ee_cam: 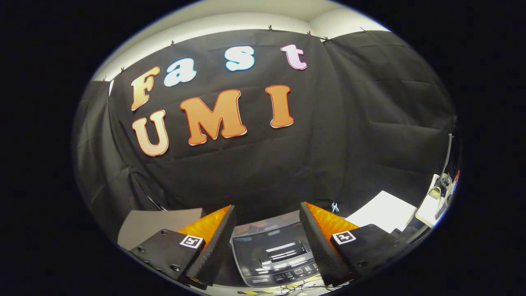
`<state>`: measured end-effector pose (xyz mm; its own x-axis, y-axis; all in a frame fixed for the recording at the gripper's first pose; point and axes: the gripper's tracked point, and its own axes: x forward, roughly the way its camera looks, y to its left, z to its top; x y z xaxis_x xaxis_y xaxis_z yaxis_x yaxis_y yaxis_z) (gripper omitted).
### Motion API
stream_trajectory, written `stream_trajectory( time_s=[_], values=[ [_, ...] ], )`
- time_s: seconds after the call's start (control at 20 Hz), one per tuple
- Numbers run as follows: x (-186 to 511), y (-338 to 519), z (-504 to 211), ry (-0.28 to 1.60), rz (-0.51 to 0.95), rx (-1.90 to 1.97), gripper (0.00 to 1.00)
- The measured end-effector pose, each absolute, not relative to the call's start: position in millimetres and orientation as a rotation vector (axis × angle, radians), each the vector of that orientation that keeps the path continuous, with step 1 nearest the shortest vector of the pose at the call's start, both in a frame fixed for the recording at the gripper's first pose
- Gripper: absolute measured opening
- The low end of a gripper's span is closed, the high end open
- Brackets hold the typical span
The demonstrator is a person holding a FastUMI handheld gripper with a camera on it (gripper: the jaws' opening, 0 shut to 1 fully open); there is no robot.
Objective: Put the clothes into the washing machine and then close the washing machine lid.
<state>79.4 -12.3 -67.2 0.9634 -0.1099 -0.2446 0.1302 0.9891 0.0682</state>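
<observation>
Claw (268, 242) held high, fingers spread wide apart, nothing between them. Both fingers (213, 246) angle inward from the sides, with a square printed marker on the body of each.

Washing machine (273, 257) sits low, seen through the gap between the fingers and a little beyond them. Its lid (271, 246) is glossy and dark, lying flat over the top; ceiling lights reflect in it as pale bars. Whether the lid is fully latched cannot be told. A control strip with small buttons runs along the machine's near edge, just below the lid. Yellow-and-black striped tape (254, 292) lies on the surface nearest the camera, under the machine's front, with some thin cables beside it.

Clothes cannot be made out anywhere around the machine from this angle.

Beyond the right finger, a white sheet (382, 213) lies flat, near the machine's side. A small pale clip (335, 207) sits against the black cloth wall (370, 123) just past that fingertip. Farther right, a white worktop (427, 209) carries a clutter of small items, too small to identify. Beyond the left finger, a grey board (156, 224) leans or lies flat; which one is unclear.

Black cloth wall rises behind everything, pinned along its upper edge under a pale ceiling.
</observation>
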Motion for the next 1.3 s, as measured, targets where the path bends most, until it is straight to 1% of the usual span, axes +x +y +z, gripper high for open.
stream_trajectory(
  time_s=[0.2,0.35,0.55,0.7,1.3],
  values=[
    [63.4,-3.9,-21.2,0.179,-0.125,0.072,0.98],
    [37.1,-3.4,-14.6,0.161,-0.144,0.054,0.98],
    [24.5,-6.4,3.4,0.146,-0.17,0.029,0.98],
    [22.4,1.8,20.3,0.115,-0.171,0.016,0.98],
    [48.4,51.4,24.4,0.108,-0.101,-0.013,0.98]
  ],
)
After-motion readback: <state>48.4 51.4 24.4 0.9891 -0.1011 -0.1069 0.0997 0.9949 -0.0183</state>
